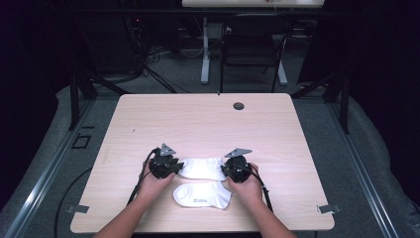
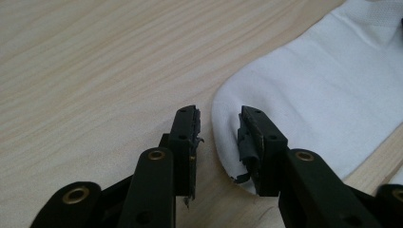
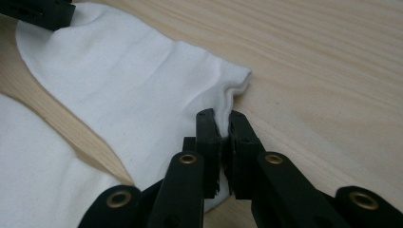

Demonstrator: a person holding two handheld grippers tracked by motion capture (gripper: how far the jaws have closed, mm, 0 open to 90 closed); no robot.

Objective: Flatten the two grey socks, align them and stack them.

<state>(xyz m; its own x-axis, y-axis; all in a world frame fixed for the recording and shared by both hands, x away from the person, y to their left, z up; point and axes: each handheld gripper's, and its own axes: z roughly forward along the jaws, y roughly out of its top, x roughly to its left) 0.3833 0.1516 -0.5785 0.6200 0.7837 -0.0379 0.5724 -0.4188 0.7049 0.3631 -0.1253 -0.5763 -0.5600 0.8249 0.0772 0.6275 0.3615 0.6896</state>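
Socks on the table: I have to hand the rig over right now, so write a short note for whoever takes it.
Left gripper: jaws open, standing either side of the rounded end of the far sock without pressing it.
Right gripper: jaws shut on the far sock's other end, the fabric bunched between them.
Things: the far sock lies flat on the table, stretched between the two grippers. The near sock lies just in front of it, closer to the person, untouched.
Done: the far sock is laid out flat.
Left: probably release the right end, then pair or stack the two socks.
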